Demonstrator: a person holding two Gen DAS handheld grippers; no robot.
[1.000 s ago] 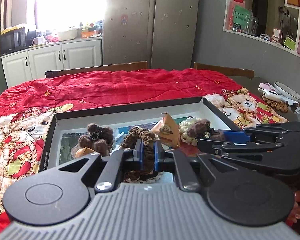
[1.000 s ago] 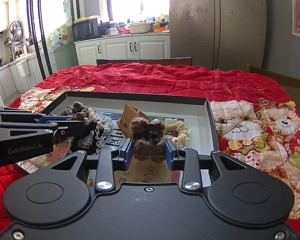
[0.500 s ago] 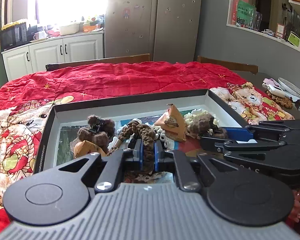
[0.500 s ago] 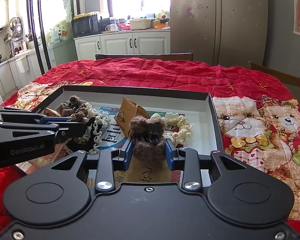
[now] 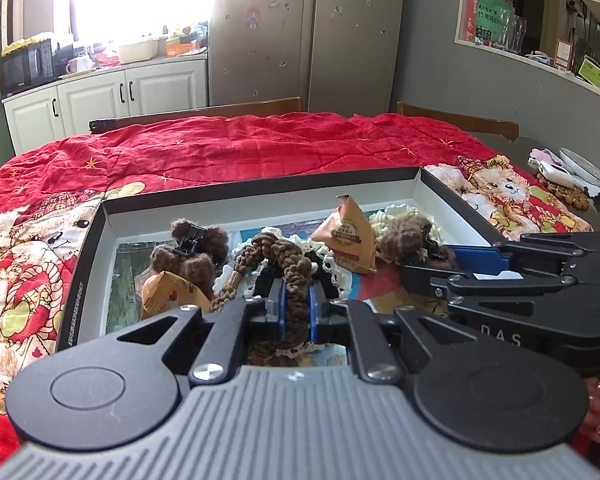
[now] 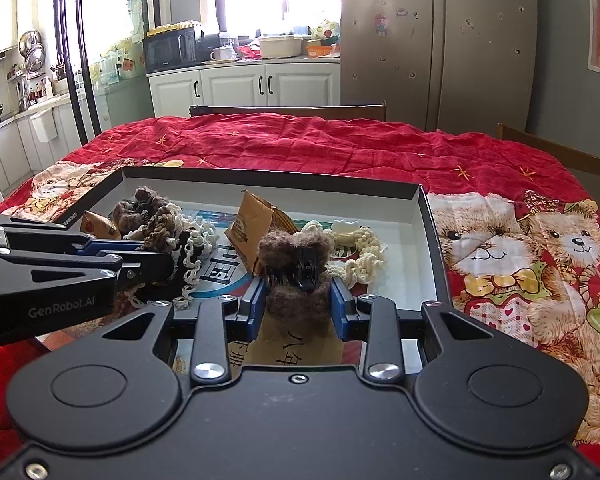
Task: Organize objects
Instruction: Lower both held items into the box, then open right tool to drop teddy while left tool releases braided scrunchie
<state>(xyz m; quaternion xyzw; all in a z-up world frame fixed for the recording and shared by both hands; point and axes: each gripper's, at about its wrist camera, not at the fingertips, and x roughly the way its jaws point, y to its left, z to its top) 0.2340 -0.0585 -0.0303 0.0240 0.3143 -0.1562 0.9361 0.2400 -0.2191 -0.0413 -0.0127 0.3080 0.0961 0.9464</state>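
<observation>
Both grippers work over the shallow black-rimmed box (image 6: 414, 236) on the red quilt (image 6: 340, 148). Left gripper (image 5: 297, 306) is clamped narrow on a brown braided scrunchie (image 5: 278, 254), which arches up w/ black and white lace scrunchies (image 6: 194, 248) bunched around it near the box's left-centre. Right gripper (image 6: 298, 304) is closed on a fuzzy brown hair claw clip (image 6: 296, 264), held near the box's front edge, mid-right. Behind it, toward box centre, a tan pyramid packet (image 6: 256, 232); a cream scrunchie (image 6: 366, 254) lies by the box's right wall. Second fuzzy brown clip (image 5: 190, 248) and another tan packet (image 5: 170, 294) sit at the box's left side.
</observation>
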